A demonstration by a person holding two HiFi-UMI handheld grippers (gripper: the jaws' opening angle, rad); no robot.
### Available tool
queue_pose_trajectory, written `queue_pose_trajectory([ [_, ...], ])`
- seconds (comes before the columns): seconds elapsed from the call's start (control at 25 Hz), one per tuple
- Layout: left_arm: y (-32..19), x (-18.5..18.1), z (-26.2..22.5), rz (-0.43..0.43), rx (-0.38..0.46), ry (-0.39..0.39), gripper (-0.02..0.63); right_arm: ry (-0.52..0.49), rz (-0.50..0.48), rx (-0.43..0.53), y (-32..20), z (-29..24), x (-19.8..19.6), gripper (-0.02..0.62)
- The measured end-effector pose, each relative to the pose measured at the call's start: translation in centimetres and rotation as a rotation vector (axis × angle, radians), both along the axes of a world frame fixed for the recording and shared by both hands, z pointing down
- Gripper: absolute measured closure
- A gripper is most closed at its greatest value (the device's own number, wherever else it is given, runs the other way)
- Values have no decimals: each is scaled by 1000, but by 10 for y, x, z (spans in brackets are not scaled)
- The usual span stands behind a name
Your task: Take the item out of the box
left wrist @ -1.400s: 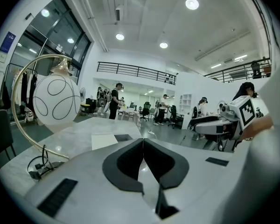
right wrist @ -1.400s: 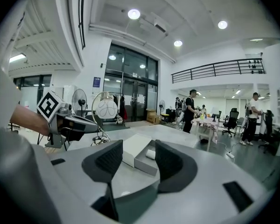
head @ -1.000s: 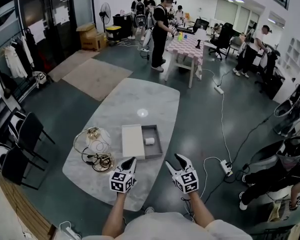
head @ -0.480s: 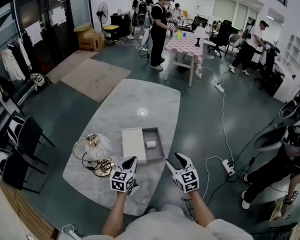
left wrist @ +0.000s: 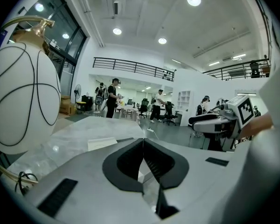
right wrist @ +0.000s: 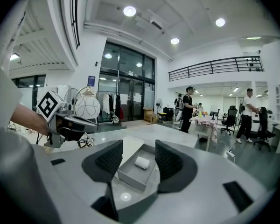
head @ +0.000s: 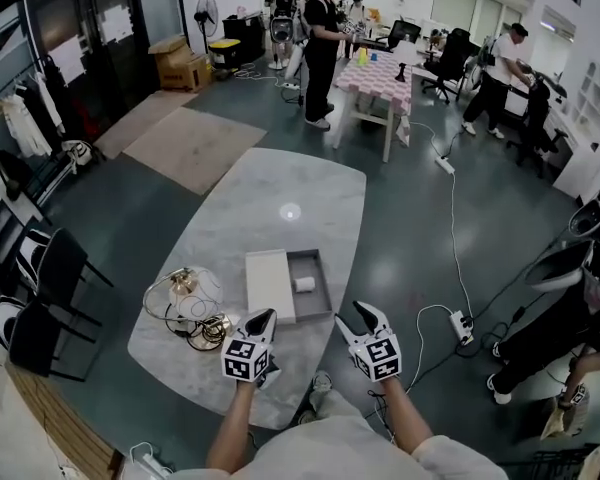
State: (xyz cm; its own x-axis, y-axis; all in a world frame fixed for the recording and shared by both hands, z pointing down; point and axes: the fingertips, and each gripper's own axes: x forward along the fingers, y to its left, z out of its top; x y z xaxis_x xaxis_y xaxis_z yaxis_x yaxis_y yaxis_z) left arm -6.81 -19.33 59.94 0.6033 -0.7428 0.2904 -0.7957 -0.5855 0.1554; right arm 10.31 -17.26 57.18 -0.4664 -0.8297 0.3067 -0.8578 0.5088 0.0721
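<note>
At the bottom of the head view, two bare forearms reached up from the frame edge, each carrying a gripper over the near end of a pale marble table [head: 270, 193]. The left gripper [head: 266, 315] sat lower centre, and its own view showed the jaws closed tip to tip with nothing caught between them. The right gripper [head: 365, 313], just to its right and apart from it, had its jaws spread wide and empty; its own view framed the box in the gap between them.

Just above both grippers lay the open grey box [head: 311, 265], flat on the table. The item [head: 303, 284], a small white roll, rested on the box floor near its middle, touched by neither gripper. A white lid [head: 268, 286] lay flat against the box's left side.

Left of the lid stood a white globe [head: 195, 288] with dark lines and a gold fitting, and a tangle of cables [head: 206, 326] lay just below it.

At the top of the frame, well beyond the table, a person in black [head: 320, 43] stood beside a checked-cloth table [head: 378, 74].
</note>
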Motion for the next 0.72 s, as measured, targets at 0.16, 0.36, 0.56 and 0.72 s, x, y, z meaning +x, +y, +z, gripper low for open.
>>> queue_pose_trajectory([
  [0.16,-8,3,6,-6,-17,-8,591,-6,-7,-12,-11,5,4,377],
  [0.36,-20,5,12,-24,-40,-7,591,-3,-26,-37,-27,12,5,377],
  [0.56,-33,5,22,-39,-64,-11,591,-1,-60,-64,-45,25,0,377],
  [0.72,-43,0,30,-56,-91,-14,591,2,-87,-96,-59,38,-9,377],
])
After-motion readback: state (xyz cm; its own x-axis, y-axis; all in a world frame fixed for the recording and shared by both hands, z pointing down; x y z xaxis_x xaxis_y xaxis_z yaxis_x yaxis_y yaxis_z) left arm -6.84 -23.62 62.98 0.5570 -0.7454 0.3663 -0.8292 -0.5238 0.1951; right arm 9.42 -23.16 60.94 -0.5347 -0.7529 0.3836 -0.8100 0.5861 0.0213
